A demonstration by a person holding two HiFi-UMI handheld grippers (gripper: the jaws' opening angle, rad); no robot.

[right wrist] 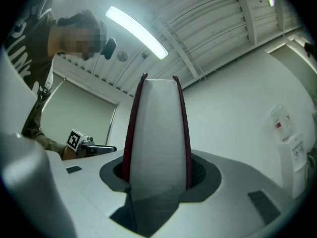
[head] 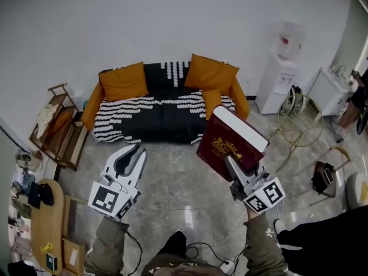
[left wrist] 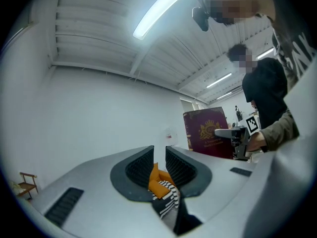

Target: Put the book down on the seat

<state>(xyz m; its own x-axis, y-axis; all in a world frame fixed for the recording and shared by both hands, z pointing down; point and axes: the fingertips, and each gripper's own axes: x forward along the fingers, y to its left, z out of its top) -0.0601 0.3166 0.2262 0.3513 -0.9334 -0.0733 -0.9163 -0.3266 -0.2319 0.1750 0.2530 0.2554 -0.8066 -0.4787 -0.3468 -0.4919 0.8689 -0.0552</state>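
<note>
A thick maroon book (head: 230, 145) with a gold crest and a white page block stands upright over the floor, in front of the sofa's right end. My right gripper (head: 233, 167) is shut on its lower edge; in the right gripper view the book (right wrist: 157, 133) fills the space between the jaws. The sofa seat (head: 167, 117) is black with white striped throws and orange cushions. My left gripper (head: 135, 153) hangs lower left of the sofa, its jaws a narrow gap apart with nothing between them. The left gripper view shows the sofa (left wrist: 161, 187) through that gap and the book (left wrist: 208, 133) to the right.
A white water dispenser (head: 276, 82) stands right of the sofa, and a wire chair (head: 299, 117) beside it. A wooden rack (head: 57, 125) stands left of the sofa. A wooden table (head: 49, 223) with clutter is at the lower left. A small chair (head: 325, 177) is at right.
</note>
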